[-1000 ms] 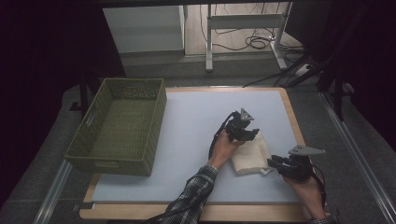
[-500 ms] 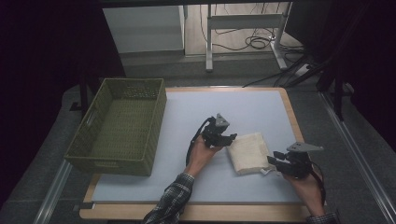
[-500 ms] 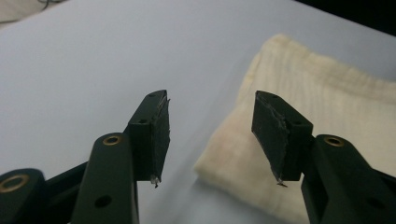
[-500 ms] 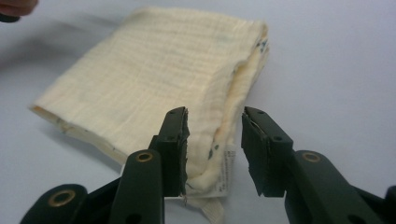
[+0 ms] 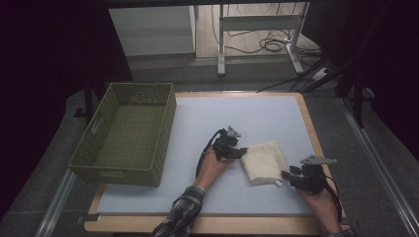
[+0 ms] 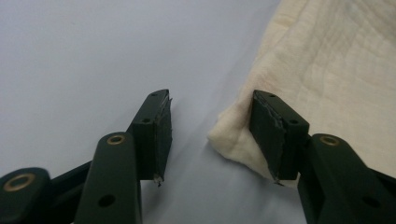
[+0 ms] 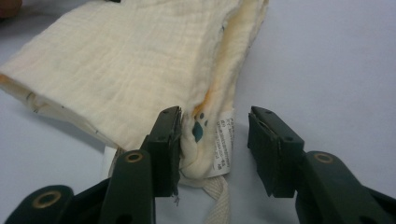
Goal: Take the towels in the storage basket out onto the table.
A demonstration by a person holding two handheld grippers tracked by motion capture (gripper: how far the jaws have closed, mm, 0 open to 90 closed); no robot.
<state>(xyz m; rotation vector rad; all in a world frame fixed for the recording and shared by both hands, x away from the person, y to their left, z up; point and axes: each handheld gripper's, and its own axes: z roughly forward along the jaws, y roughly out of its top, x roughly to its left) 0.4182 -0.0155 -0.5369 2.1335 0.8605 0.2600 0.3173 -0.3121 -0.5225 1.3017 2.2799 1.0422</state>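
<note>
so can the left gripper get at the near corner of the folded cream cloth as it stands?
Probably yes. The left gripper is open at the folded cream cloth, one jaw on the corner's edge, the other on bare table. Nothing lies between them.

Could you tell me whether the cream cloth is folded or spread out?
Folded: the cream cloth lies as a compact rectangle, with stacked layers along its edge near the label.
</note>
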